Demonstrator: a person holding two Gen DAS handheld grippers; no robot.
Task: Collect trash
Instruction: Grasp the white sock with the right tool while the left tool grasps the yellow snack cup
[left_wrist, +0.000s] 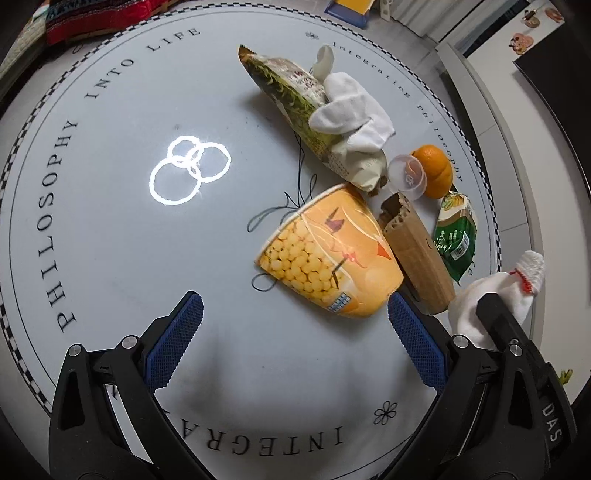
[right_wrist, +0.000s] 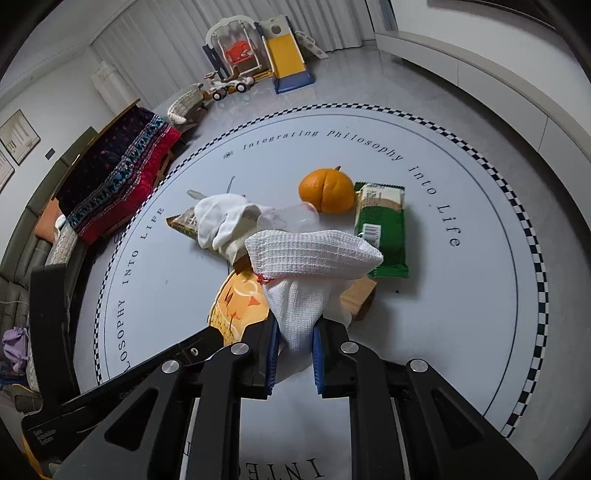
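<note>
1. Plainly, the left gripper (left_wrist: 295, 314) is spread wide and empty, low over the table (left_wrist: 110, 229), with the tipped cup (left_wrist: 328, 254) lying just ahead of its right finger. The risk: closing from here could catch only the cup's rim edge and roll it away across the smooth top.
2. Behind the cup, toward the table's far edge, a snack bag (left_wrist: 295, 99) lies under a white glove (left_wrist: 351, 114). Grabbing the bag would drag the glove along.
3. Cardboard (left_wrist: 417, 254) touches the cup's side, and a clear lid (left_wrist: 406, 177) leans against the orange (left_wrist: 436, 170). A nudge to any one could send the orange rolling toward the right edge.
4. The green wrapper (right_wrist: 384, 229) lies nearest the right edge and could slide off.
5. The right gripper (right_wrist: 295, 343) is pinching a white cloth (right_wrist: 314, 258), which droops over the pile and hides it from that view. It could snag the lid.
</note>
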